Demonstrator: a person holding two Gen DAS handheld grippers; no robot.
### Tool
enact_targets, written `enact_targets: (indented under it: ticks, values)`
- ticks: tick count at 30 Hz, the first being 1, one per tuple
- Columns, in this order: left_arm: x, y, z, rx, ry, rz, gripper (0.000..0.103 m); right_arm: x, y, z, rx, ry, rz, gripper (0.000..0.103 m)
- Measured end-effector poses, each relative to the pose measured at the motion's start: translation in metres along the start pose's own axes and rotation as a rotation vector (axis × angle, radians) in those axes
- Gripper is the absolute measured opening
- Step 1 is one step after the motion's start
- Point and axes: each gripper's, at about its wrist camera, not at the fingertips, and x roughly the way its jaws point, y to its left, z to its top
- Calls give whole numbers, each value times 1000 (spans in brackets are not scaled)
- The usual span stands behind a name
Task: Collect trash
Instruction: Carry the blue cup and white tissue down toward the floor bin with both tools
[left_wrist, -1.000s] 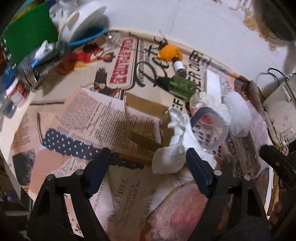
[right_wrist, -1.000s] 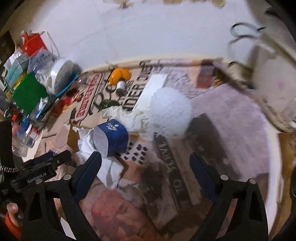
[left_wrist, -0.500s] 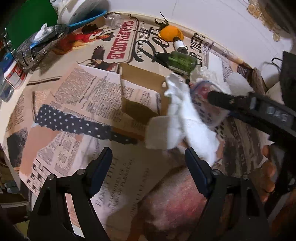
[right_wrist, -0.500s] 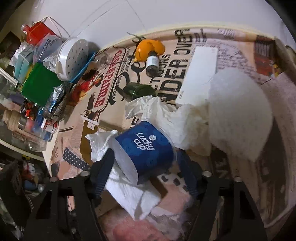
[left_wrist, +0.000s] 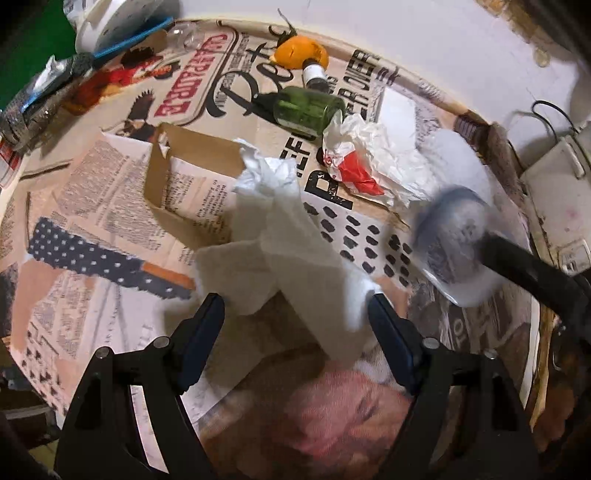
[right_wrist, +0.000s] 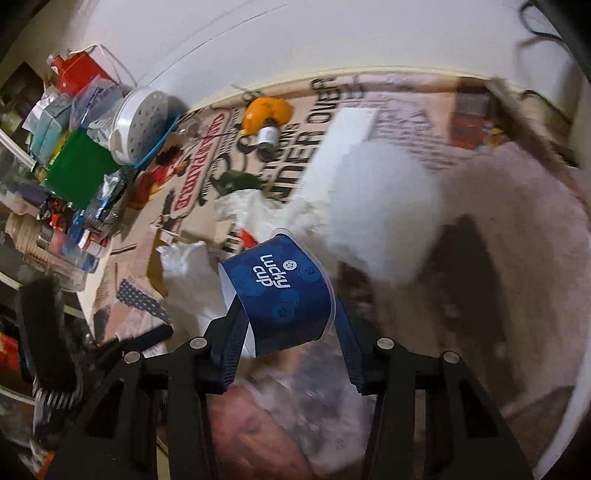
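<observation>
Newspaper-covered surface (left_wrist: 110, 192): blue plastic "Lucky Cup" cup (right_wrist: 280, 291) is being pinched by closing right tongs (right_wrist: 291, 343); crumpled white paper towel (left_wrist: 280, 236) is being straddled by spread, closing left tongs (left_wrist: 295, 317) w/o pressing; should be centred before squeezing.

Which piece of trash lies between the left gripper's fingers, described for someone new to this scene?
On the newspaper-print tablecloth, just ahead of the left gripper, whose jaws are closing, lies a white paper towel beside a brown cardboard piece. Unlike the crumpled wrapper with red print behind it, it is plain white, soft and long.
</observation>
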Motion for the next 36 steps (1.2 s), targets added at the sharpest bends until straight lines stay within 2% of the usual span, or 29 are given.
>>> enact_targets:
  ticks: [4, 6, 7, 8, 9, 11, 13, 17, 22, 27, 36]
  values:
    - [14, -2, 4, -54, 13, -14, 56, -13, -16, -6, 17, -5, -27, 43]
    - [17, -5, 4, -56, 7, -5, 35, -16, -22, -7, 24, -7, -30, 43]
    - [17, -6, 3, -54, 0, 3, 30, -17, -24, -9, 24, -9, -30, 43]
    - [16, -8, 2, -52, -9, 0, 18, -19, -25, -9, 23, -10, -29, 42]
    - [16, -10, 0, -48, -11, -5, 10, -19, -26, -9, 20, -12, -27, 42]
    - [13, -15, -3, -30, -24, 8, 5, -23, -26, -12, 12, -19, -22, 42]
    - [6, -21, -6, -5, -38, 13, 4, -27, -25, -14, 2, -28, -14, 42]
    - [-28, -32, -13, 62, -115, 31, 4, -38, -21, -21, -10, -57, -4, 42]
    - [-69, -36, -21, 132, -196, 5, 4, -54, -9, -36, 7, -100, -20, 42]
    - [-115, -27, -36, 204, -273, -61, 4, -76, 14, -61, 34, -170, -63, 42]
    - [-178, 10, -98, 390, -342, -158, 4, -113, 83, -131, 116, -332, -166, 42]
